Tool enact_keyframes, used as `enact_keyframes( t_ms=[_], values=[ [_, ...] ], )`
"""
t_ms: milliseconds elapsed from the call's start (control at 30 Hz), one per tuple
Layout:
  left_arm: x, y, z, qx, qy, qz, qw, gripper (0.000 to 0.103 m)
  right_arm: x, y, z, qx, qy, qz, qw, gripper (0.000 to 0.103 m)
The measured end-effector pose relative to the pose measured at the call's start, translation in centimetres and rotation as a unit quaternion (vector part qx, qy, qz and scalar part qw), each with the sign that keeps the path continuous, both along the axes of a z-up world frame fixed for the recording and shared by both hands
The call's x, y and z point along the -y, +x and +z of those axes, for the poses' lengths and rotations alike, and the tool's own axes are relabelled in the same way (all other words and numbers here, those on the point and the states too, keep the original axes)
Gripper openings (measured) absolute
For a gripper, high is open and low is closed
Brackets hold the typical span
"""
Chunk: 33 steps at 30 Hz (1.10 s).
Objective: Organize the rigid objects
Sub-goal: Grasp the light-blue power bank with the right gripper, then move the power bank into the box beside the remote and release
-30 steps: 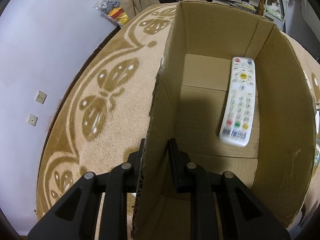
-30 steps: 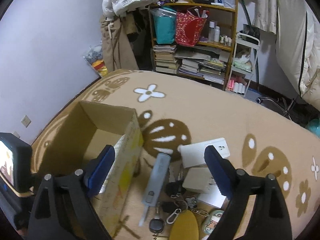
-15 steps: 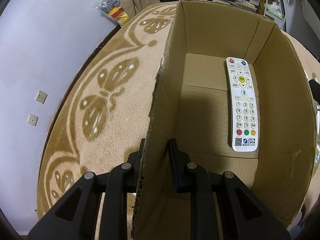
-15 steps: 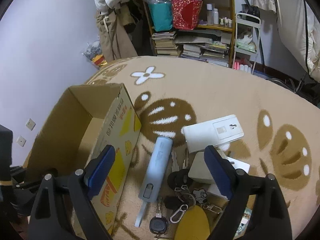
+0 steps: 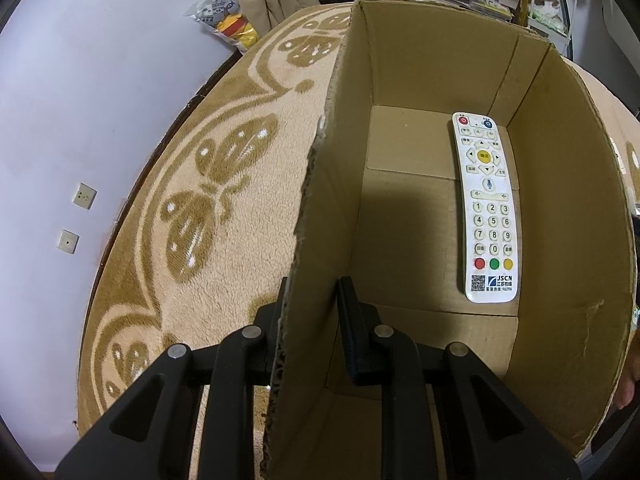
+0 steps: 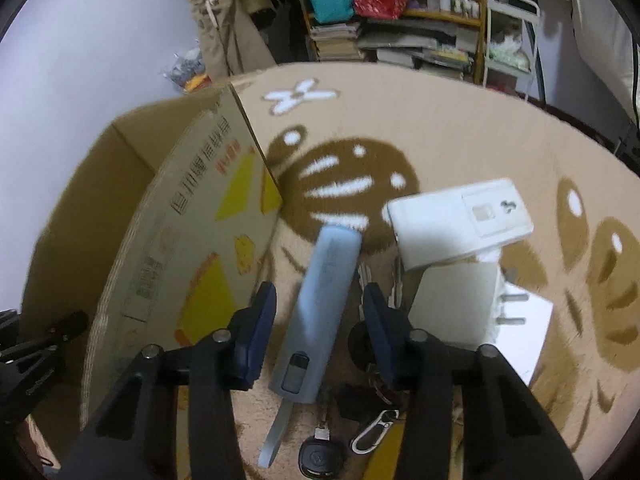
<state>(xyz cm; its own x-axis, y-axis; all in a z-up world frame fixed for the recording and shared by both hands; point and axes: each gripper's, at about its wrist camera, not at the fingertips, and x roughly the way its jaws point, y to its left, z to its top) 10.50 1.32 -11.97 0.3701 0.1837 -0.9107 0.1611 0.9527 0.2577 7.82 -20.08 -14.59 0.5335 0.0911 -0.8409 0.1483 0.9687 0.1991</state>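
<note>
My left gripper [image 5: 316, 300] is shut on the left wall of an open cardboard box [image 5: 320, 208], one finger outside and one inside. A white remote control [image 5: 486, 208] lies flat on the box floor by the right wall. In the right wrist view the box [image 6: 188, 248] stands at the left. My right gripper [image 6: 320, 320] is open and low over the carpet, its blue pads [image 6: 256, 328] either side of a light blue elongated device [image 6: 320, 304] with a strap. The pads stand apart from it.
A white rectangular device [image 6: 460, 220], a white plug adapter [image 6: 460, 304], a black car key [image 6: 320, 456], a carabiner and keys [image 6: 376, 384] lie on the brown patterned carpet [image 6: 440, 128]. Shelves with books [image 6: 400, 40] and hanging clothes stand behind. A wall with sockets [image 5: 84, 196] is at the left.
The remote fell flat onto the box floor and lies still. My right gripper dropped toward the carpet and narrowed around the light blue device. My left gripper kept hold of the box wall.
</note>
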Motion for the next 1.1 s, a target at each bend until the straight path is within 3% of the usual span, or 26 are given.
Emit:
enact_keyframes(
  t_ms=[133,200,333,500,767,1100],
  values=[
    [-0.1,0.1,0.0,-0.001,-0.002,0.002,1.0,0.02,-0.3,0.4,-1.2,-0.022,0.003,0.002,1.0,0.047],
    [-0.1,0.1,0.0,-0.001,-0.001,0.001,1.0,0.02,-0.6,0.5,-1.4,-0.022,-0.008,0.0,1.0,0.037],
    [-0.1,0.1,0.0,-0.002,-0.001,0.002,1.0,0.02,-1.1,0.6,-1.9,-0.025,-0.013,-0.008,1.0,0.033],
    [-0.2,0.1,0.0,-0.002,-0.001,0.002,1.0,0.02,-2.5,-0.8,-1.1,-0.003,-0.065,-0.016,0.998,0.029],
    [-0.1,0.2,0.0,-0.002,-0.002,0.002,1.0,0.02,-1.1,-1.6,0.4,0.012,-0.022,-0.039,0.999,0.029],
    [-0.1,0.1,0.0,-0.001,0.002,0.0,1.0,0.02,0.2,-1.9,4.2,0.066,0.024,-0.052,0.996,0.029]
  ],
)
